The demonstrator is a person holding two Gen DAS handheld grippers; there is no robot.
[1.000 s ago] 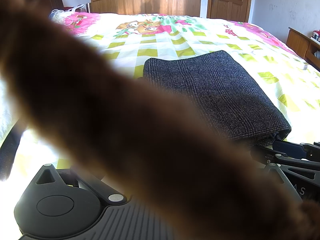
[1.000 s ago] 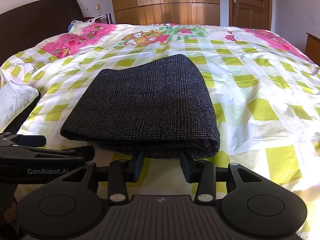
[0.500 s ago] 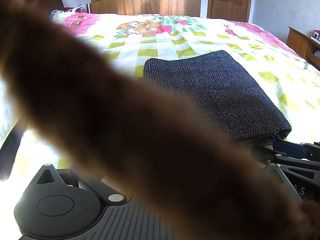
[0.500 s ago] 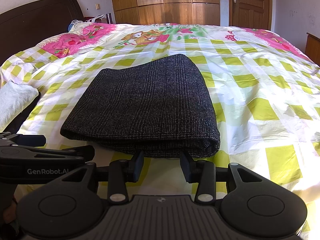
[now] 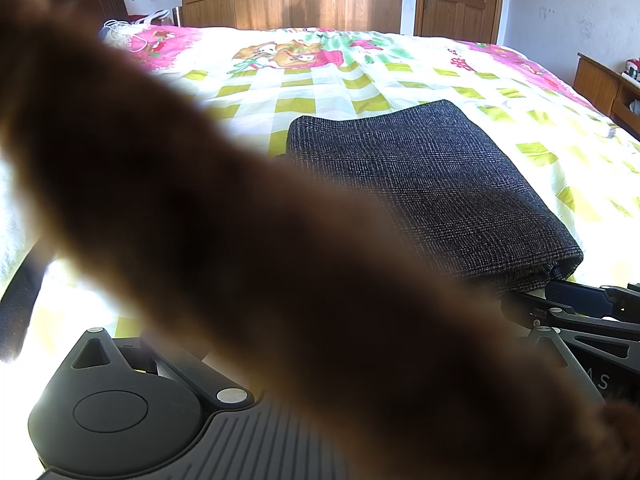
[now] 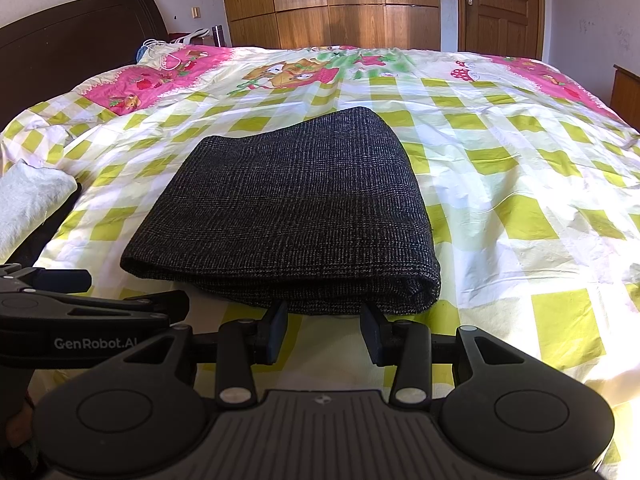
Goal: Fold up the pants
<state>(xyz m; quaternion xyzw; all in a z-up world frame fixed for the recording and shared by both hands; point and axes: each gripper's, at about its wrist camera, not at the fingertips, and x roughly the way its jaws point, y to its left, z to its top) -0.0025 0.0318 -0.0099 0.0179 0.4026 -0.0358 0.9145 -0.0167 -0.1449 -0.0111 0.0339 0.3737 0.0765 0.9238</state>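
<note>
The dark grey checked pants lie folded into a thick rectangle on the bed, also seen in the left wrist view. My right gripper is open just short of the near folded edge, with nothing between its fingers; it also shows in the left wrist view at the lower right. A blurred brown shape right against the lens covers most of the left wrist view and hides the left fingers. The left gripper shows side-on at the pants' near left corner; its jaws cannot be read.
The bed cover is green-and-white checked with pink cartoon borders. A pale folded cloth lies at the left edge by the dark headboard. A wooden wardrobe, a door and a low cabinet stand around the bed.
</note>
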